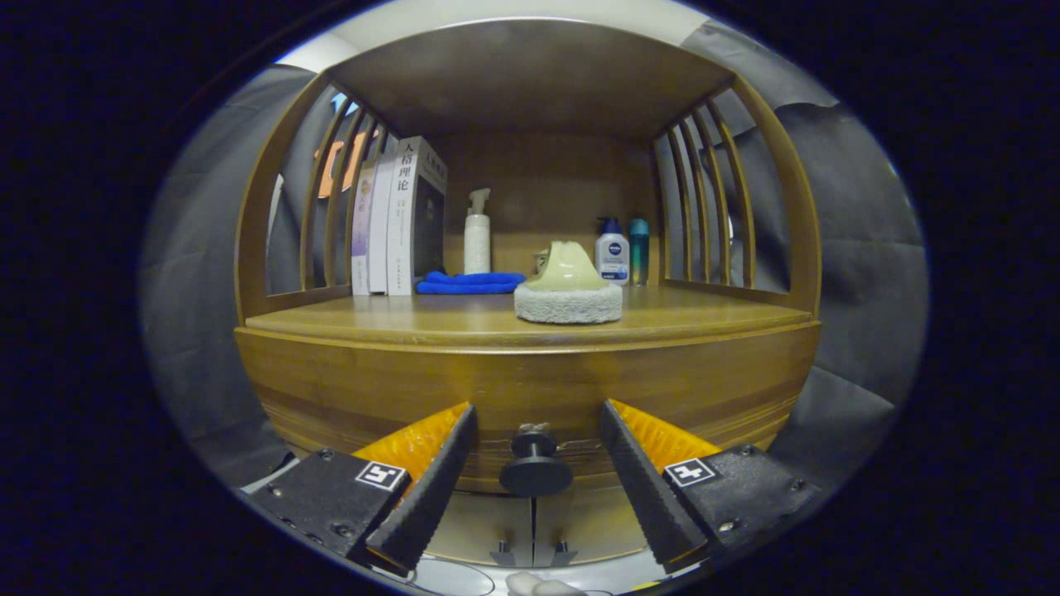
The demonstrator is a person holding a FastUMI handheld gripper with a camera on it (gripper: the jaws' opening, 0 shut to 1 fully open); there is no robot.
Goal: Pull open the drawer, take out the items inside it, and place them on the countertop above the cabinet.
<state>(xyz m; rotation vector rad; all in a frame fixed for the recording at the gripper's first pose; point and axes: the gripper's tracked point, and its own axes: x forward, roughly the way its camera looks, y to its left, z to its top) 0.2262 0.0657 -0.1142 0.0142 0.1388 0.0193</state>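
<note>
Gripper (537,463) fingers spread wide, holding nothing. Round dark knob (535,470) sits in the gap between the fingers, clear air on both sides, neither finger touching it. Knob is on the wooden drawer (414,381) front, which looks closed; contents not visible. Below the drawer front, cabinet doors (530,530) meet at a centre seam, with two small pulls near the bottom.

Countertop (373,319) runs just above the drawer, curved front edge. Open room at its front left and front right; the middle is taken by a pale round scrubber (568,285) with a grey pad base, standing near the front edge. Behind it to the left, a folded blue cloth (469,283) lies flat. Books (397,219) stand upright at the far left against the slatted side rail (323,207). White pump bottle (477,233) stands just behind the cloth. Two bottles (623,250) at back right near the right slats (704,199), touching or almost. Shelf roof overhead limits headroom.

Writing: Chinese characters on one book spine, too small to read fully. White bottle at right carries a blue round logo; text not legible. Square marker tags on both gripper fingers.
</note>
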